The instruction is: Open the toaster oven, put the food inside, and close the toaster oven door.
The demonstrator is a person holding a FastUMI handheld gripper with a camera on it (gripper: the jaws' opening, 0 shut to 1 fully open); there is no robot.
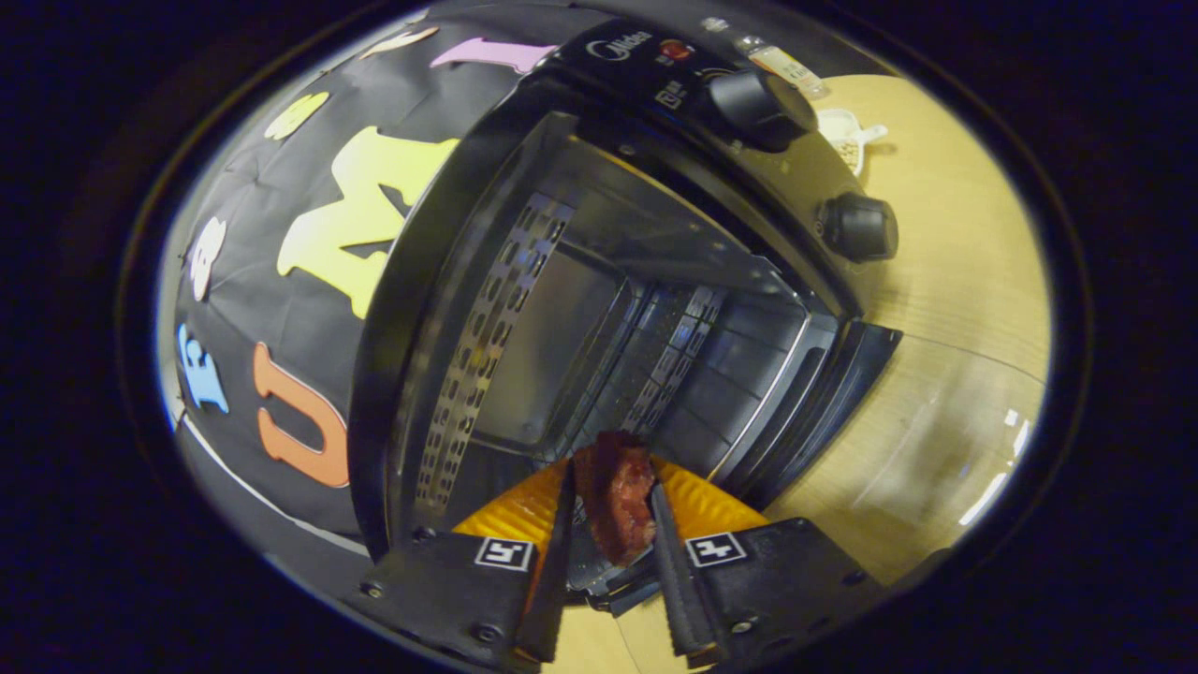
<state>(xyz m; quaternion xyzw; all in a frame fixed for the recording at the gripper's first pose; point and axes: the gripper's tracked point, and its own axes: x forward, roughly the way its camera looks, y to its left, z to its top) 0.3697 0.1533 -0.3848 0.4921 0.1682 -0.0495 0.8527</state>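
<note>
Seen from the gripper view, tilted hard: gripper (613, 510) with both fingers closed on a dark red, rough-surfaced chunk of food (616, 501), pinched from either side and held upright between the fingers. Just beyond the fingertips, the black toaster oven (487, 187) with its door (936, 449) swung down and fully open, glass panel lying near-flat to the right and catching reflections of light. Inside, a grey metal cavity with a perforated side panel (477, 365) on the left and a wire rack (669, 360) further in, running toward the far wall. Held food right at the mouth of the cavity, at the near edge, not yet resting on the rack as far as can be told. On the oven's control strip, two round black knobs (763, 108), one further away and one nearer, with a small red indicator beside the far one. Beneath and to the right of the oven, a light wooden tabletop (955, 262). Far beyond the knobs, a small white cup-like dish (847, 136) on the tabletop, contents too small to tell.
</note>
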